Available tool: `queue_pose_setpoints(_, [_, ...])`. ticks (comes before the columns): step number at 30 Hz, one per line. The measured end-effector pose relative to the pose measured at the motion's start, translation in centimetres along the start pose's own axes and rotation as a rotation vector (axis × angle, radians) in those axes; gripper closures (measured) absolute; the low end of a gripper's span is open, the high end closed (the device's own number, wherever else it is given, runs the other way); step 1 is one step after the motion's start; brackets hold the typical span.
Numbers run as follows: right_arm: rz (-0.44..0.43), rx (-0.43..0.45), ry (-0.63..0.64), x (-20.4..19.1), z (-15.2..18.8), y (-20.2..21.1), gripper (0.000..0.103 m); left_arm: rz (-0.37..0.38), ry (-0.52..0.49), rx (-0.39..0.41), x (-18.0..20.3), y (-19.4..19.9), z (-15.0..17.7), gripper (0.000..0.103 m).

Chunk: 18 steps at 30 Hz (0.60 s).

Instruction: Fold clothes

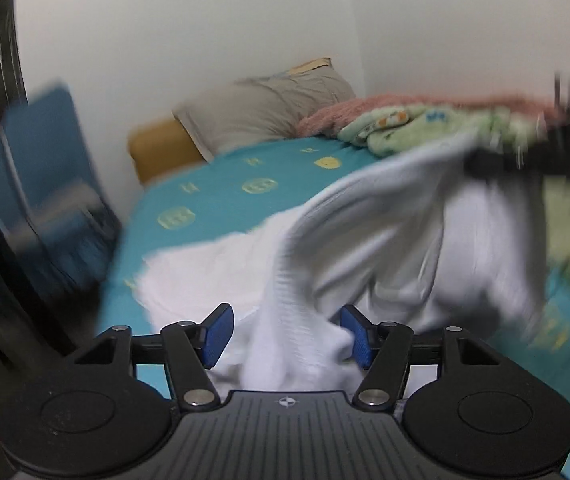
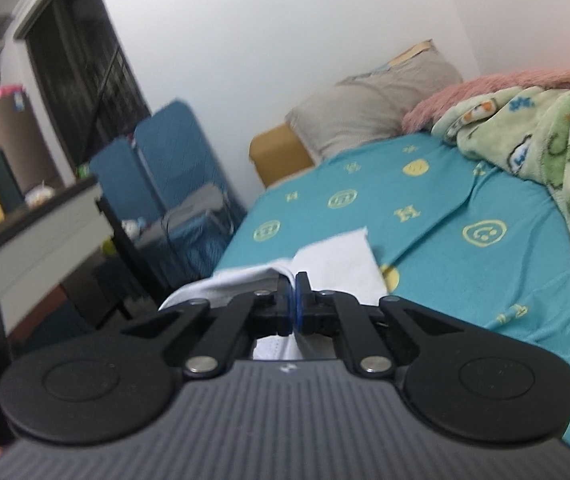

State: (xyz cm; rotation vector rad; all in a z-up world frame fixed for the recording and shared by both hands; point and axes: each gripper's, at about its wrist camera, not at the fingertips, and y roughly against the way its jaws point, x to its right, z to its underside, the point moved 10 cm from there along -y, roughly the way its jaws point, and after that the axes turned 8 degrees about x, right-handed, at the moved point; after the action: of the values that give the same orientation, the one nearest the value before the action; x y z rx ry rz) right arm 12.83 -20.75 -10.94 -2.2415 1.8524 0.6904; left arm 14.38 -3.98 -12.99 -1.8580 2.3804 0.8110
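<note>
A white garment (image 1: pixel 385 232) lies partly on the teal bed sheet (image 1: pixel 225 184), and its right side is lifted into a hanging fold. My left gripper (image 1: pixel 285 324) is open. The garment's ribbed edge runs between its blue pads (image 1: pixel 217 336); the right pad touches the cloth and the left one stands clear. My right gripper (image 2: pixel 296 280) is shut on the white garment (image 2: pixel 341 256), with a thin layer pinched between the pads. In the left wrist view the right gripper (image 1: pixel 497 160) is a dark blur holding the cloth up at the upper right.
A grey pillow (image 2: pixel 373 96) and a yellow box (image 2: pixel 281 152) sit at the head of the bed. A green patterned blanket (image 2: pixel 545 140) and a pink one (image 2: pixel 465 92) lie along the wall side. Blue folded cushions (image 2: pixel 165 152) and a desk (image 2: pixel 37 240) stand left of the bed.
</note>
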Motion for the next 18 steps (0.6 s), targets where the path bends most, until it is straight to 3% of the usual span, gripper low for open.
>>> queue_pose_setpoints(2, [0.031, 0.028, -0.002, 0.6, -0.6, 0.2, 0.099, -0.065, -0.051, 0.015, -0.3, 0.6, -0.1, 0.038])
queue_pose_setpoints(5, [0.084, 0.027, -0.012, 2.1, -0.9, 0.0, 0.099, -0.042, -0.005, 0.066, -0.7, 2.4, -1.3, 0.03])
queue_pose_setpoints(9, [0.136, -0.023, -0.026, 4.2, -0.3, -1.0, 0.099, 0.108, 0.012, 0.201, -0.5, 5.6, -3.7, 0.03])
queue_pose_setpoints(11, [0.151, -0.054, -0.036, 5.1, 0.2, -1.5, 0.099, 0.2, 0.038, 0.223, -0.7, 6.6, -4.2, 0.039])
queue_pose_setpoints(13, [0.153, -0.087, -0.068, 6.0, 0.7, -1.9, 0.099, 0.249, 0.087, 0.179, -1.2, 6.0, -4.1, 0.066])
queue_pose_setpoints(15, [0.166, -0.118, -0.092, 6.7, 1.4, -2.2, 0.098, 0.278, 0.149, 0.1, -1.9, 4.2, -3.4, 0.074])
queue_pose_setpoints(18, [0.186, -0.166, -0.124, 7.7, 2.4, -2.5, 0.098, 0.338, 0.23, -0.046, -2.5, 1.1, -1.7, 0.074])
